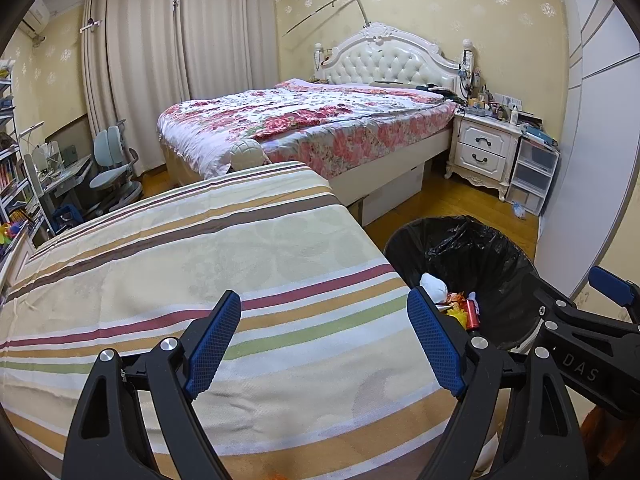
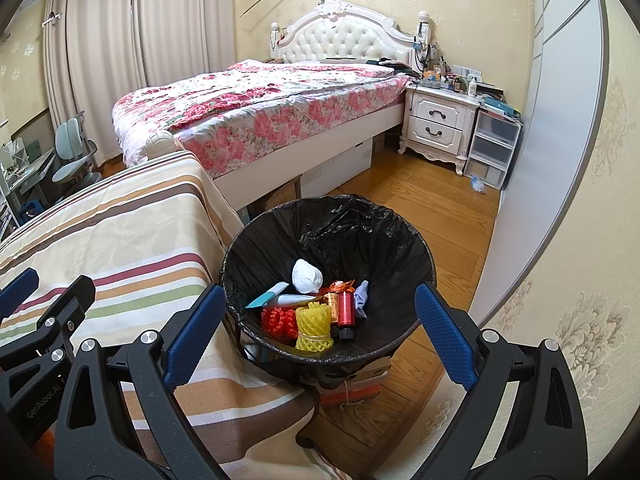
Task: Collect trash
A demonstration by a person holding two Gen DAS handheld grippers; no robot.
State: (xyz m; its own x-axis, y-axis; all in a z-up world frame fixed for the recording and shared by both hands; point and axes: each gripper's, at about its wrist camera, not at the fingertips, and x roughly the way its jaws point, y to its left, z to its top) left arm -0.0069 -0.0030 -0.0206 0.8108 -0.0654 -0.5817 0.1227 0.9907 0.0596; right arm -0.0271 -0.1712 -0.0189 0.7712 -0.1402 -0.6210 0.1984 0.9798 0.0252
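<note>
Left wrist view: left claw (image 1: 324,338) spread w/ nothing in it, over the striped bedcover (image 1: 200,264), which shows no litter; bin (image 1: 516,288) sits just beside the bed. Right wrist view: right claw (image 2: 320,334) also spread and empty, above the bin, whose black liner (image 2: 360,232) holds the trash (image 2: 316,308) (tissue wad, foam nets, red bottle, tube). Collecting looks approx. done; a scrap on the floor (image 2: 477,185) by the drawers may remain.
</note>
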